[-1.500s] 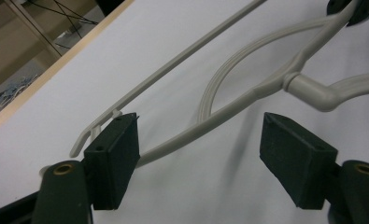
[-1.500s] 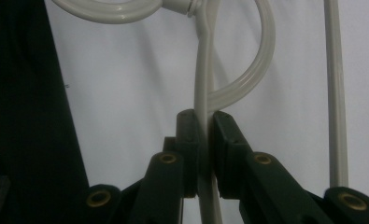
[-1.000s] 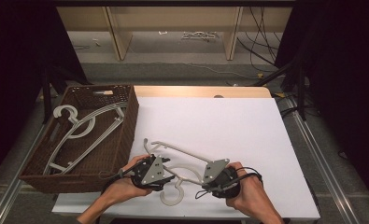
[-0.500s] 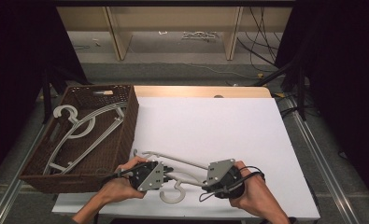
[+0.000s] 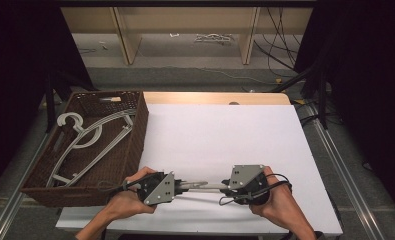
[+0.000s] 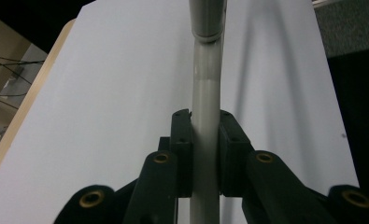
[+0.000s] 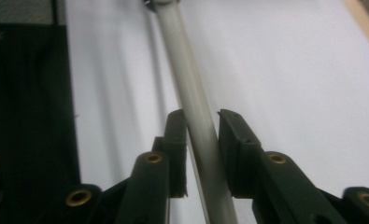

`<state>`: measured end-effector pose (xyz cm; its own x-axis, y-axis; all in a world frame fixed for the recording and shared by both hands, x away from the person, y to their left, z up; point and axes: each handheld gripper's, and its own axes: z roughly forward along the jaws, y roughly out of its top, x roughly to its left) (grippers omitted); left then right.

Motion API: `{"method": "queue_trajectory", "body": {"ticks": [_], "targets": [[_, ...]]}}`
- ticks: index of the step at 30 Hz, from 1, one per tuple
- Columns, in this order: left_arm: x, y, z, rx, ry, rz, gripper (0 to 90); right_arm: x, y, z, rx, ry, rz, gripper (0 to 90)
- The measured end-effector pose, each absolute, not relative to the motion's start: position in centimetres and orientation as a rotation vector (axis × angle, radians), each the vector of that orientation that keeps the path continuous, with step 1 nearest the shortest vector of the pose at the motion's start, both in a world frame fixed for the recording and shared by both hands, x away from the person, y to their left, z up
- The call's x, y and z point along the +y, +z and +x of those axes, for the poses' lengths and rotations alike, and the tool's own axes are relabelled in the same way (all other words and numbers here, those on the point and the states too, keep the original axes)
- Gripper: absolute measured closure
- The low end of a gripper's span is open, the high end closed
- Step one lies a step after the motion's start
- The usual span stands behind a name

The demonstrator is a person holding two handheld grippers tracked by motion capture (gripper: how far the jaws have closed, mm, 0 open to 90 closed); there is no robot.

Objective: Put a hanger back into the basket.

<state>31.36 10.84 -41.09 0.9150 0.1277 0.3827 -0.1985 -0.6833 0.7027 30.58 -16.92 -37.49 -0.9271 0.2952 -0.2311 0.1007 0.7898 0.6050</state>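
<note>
Here, 2 tongs meet on 1 grey hanger bar above the white worktop.

Leftmost, the brown wicker basket (image 5: pixel 135 135) sits at the worktop's (image 5: pixel 220 135) left edge with pale hangers (image 5: pixel 85 137) lying inside it. Next, near the front edge, the left tongs (image 5: pixel 177 186) have just closed and now clamp the grey hanger bar (image 5: pixel 205 186); the left gripper view shows both pads pressed flat against the bar (image 6: pixel 205 135), which runs straight away from the camera. Further right, the bar spans the gap between both tools, level over the white sheet. The right tongs (image 5: pixel 226 189) have just been opening: in the right gripper view the bar (image 7: pixel 196 121) passes between the jaws, touching the left pad while a gap shows beside the right pad.
</note>
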Motion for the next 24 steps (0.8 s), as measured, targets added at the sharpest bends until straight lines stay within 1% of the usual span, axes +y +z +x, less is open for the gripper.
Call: {"method": "queue_trajectory", "body": {"ticks": [2,3,6,9,11,15,17,18,24], "targets": [[10.9,-40.9,31.4,-0.006,0.488,2.250,79.3,-17.0,-37.3,30.7,2.616,0.901,0.342,69.1],[10.9,-40.8,31.4,0.035,0.478,2.234,79.2,-17.1,-37.2,30.8,2.607,0.925,0.361,65.6],[11.2,-40.4,31.6,0.153,0.431,2.208,79.3,-17.4,-36.9,31.0,2.545,0.997,0.454,48.5],[11.8,-40.2,32.0,0.251,0.383,2.178,79.3,-17.8,-36.6,31.4,2.453,1.093,0.575,38.0],[12.0,-40.1,32.2,0.312,0.359,2.164,79.3,-18.0,-36.4,31.5,2.410,1.134,0.628,35.0],[12.7,-40.1,32.6,0.430,0.316,2.130,79.3,-18.6,-36.2,31.9,2.304,1.198,0.707,32.3],[13.1,-40.2,32.9,0.479,0.276,2.104,79.3,-18.8,-36.2,31.9,2.274,1.219,0.743,31.6],[13.3,-40.2,33.0,0.506,0.236,2.095,79.3,-19.0,-36.1,32.0,2.255,1.232,0.756,31.6],[14.3,-40.0,33.4,0.588,0.181,2.036,79.3,-19.8,-36.1,31.8,2.189,1.315,0.825,29.1]]}}
